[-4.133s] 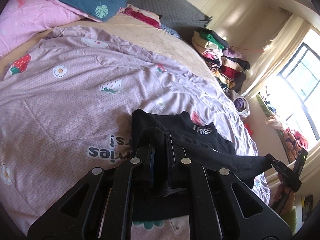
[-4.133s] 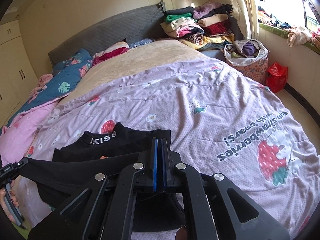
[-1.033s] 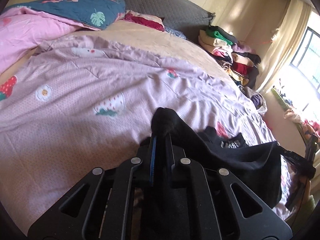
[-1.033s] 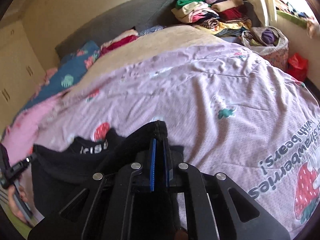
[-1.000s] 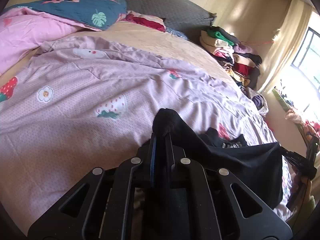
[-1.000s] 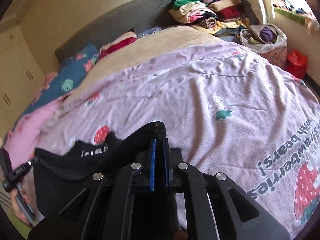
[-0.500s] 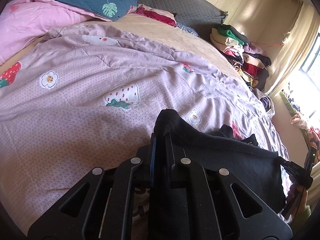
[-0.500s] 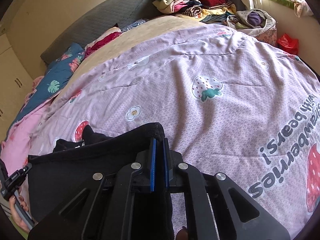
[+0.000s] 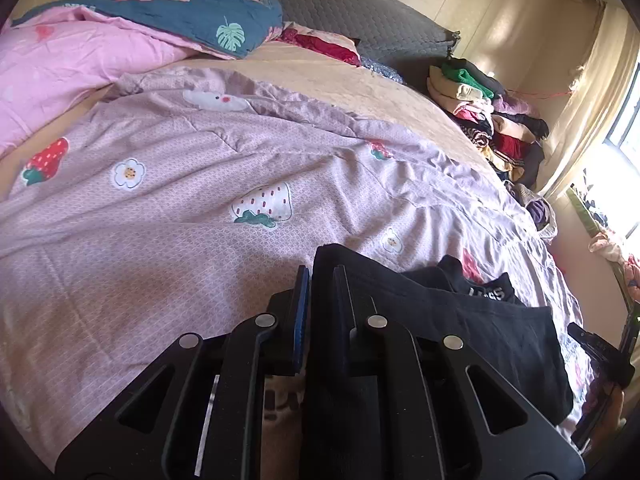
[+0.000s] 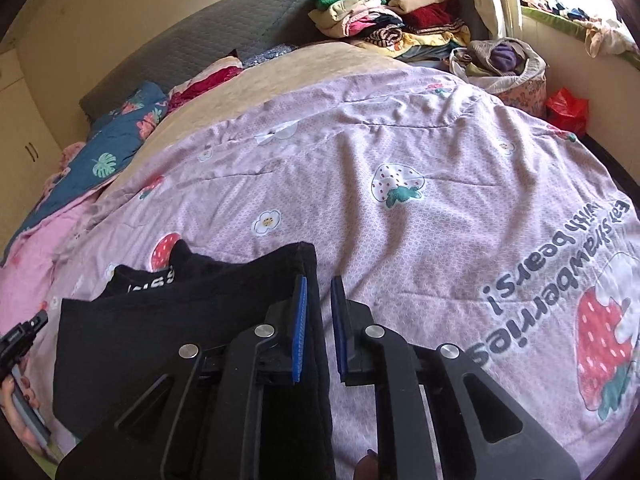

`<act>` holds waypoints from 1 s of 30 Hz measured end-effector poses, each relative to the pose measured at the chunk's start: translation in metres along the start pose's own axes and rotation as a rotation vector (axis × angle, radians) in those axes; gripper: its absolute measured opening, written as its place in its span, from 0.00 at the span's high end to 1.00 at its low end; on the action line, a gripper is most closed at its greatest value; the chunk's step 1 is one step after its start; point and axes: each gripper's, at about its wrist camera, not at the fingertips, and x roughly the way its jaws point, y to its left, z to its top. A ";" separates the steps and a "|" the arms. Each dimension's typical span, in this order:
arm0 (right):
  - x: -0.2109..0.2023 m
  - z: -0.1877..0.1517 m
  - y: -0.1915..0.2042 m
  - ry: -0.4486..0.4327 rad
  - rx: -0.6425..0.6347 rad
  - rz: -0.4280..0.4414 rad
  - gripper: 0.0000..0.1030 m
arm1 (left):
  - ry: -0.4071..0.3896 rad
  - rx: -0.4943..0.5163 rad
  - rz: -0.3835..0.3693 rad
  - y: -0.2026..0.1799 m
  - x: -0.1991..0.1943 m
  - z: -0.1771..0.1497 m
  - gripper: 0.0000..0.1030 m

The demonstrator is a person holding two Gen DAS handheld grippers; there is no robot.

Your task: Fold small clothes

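Observation:
A black top (image 9: 480, 320) with white lettering on its collar (image 9: 486, 292) lies folded on the lilac strawberry quilt (image 9: 180, 208). My left gripper (image 9: 320, 270) is shut on the fold's left corner, low on the quilt, and its jaws are opening. In the right wrist view the same top (image 10: 160, 320) lies flat, its collar (image 10: 152, 280) peeking out behind the fold. My right gripper (image 10: 318, 278) is opening. The cloth's right edge lies against its left pad, and quilt shows beside the right pad. Each view catches the other gripper at its edge, with a hand (image 10: 20, 400) on it.
A stack of folded clothes (image 10: 380, 12) sits at the bed's far right corner, with a filled basket (image 10: 500, 60) and a red bag (image 10: 568, 108) beside the bed. A pink blanket (image 9: 60, 64) and a blue floral quilt (image 9: 200, 20) lie near the grey headboard (image 9: 340, 4).
Both grippers carried the top's hem forward over the collar and down onto the quilt. The cloth now lies flat instead of hanging. The right jaws have parted.

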 end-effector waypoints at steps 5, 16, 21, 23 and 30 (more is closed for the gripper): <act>-0.017 -0.013 0.002 0.006 -0.022 0.007 0.74 | -0.008 0.029 0.008 -0.006 -0.018 -0.008 0.93; -0.050 -0.045 0.016 0.010 -0.081 0.018 0.61 | 0.002 0.083 -0.006 -0.026 -0.045 -0.023 0.54; -0.060 -0.056 0.027 0.008 -0.101 0.032 0.48 | -0.003 0.107 -0.014 -0.037 -0.055 -0.030 0.41; -0.064 -0.062 0.032 0.006 -0.114 0.034 0.47 | -0.004 0.117 -0.022 -0.043 -0.060 -0.033 0.38; -0.072 -0.079 0.049 0.011 -0.167 0.048 0.35 | 0.029 0.159 -0.037 -0.060 -0.062 -0.046 0.28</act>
